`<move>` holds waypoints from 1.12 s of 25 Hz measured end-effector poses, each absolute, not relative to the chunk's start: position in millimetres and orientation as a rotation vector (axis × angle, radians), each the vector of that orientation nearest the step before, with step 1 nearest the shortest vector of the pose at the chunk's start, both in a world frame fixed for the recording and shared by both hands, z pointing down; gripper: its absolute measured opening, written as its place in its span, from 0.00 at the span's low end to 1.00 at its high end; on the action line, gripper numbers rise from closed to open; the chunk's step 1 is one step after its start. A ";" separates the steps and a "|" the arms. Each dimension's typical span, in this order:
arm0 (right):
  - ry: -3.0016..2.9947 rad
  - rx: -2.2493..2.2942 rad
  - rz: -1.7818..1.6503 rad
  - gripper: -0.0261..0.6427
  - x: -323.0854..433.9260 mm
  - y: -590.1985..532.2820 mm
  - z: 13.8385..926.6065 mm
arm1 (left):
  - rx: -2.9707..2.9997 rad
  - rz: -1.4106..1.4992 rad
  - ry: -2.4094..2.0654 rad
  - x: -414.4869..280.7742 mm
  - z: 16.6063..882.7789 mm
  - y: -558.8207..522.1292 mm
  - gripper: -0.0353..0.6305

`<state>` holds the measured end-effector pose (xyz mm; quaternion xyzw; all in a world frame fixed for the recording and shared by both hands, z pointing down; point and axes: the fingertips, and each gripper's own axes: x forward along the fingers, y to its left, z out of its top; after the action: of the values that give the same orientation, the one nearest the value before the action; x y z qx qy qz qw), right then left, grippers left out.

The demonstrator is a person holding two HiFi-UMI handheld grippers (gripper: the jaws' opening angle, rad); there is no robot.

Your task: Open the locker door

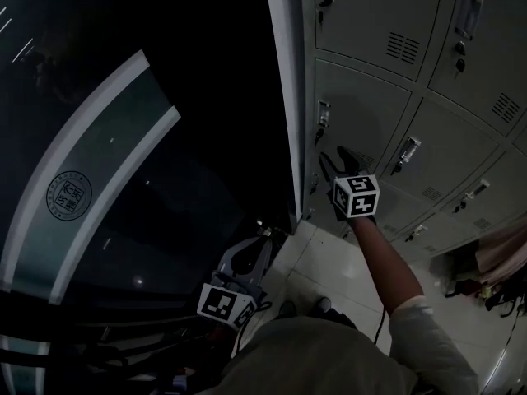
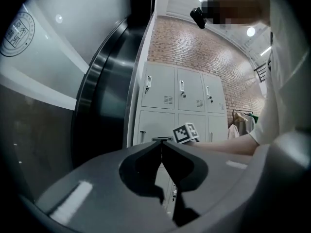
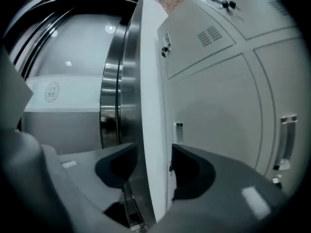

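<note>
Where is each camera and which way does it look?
Head view: on the person's head, facing steeply down at the lockers; shows the left gripper, right gripper and right forearm.
Left gripper view: on the left gripper, facing the lockers; shows its narrowly parted jaws and the right forearm.
Right gripper view: on the right gripper, close to a locker door; shows its wide-open jaws.
Shared: lockers and round wall seal.

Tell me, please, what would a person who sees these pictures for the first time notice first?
A bank of grey lockers fills the right of the head view. The right gripper reaches toward its leftmost column with jaws wide apart, gripping nothing. At the left sweeps a dark curved wall bearing a round emblem, and the left gripper is held low, near the person's body.
</note>
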<state>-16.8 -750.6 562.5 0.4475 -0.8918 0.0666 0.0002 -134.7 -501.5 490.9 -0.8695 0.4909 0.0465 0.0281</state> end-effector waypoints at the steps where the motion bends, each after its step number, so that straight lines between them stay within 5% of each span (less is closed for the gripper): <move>1: -2.791 1.399 0.220 0.36 -22.4 -768.2 568.8 | -2.685 0.130 1.539 -137.7 494.5 -500.6 0.14; 13: -2.633 1.372 0.314 0.35 -56.1 -888.4 637.4 | -2.770 -0.027 1.764 -175.5 551.9 -494.3 0.17; 28: -2.556 1.466 0.292 0.36 -66.2 -899.6 642.0 | -2.713 0.041 1.807 -205.5 570.3 -498.1 0.17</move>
<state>-66.2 -899.6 642.0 0.4930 -0.8597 0.0984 0.0903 -205.5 -498.1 570.3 -0.8308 0.5533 0.0125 -0.0590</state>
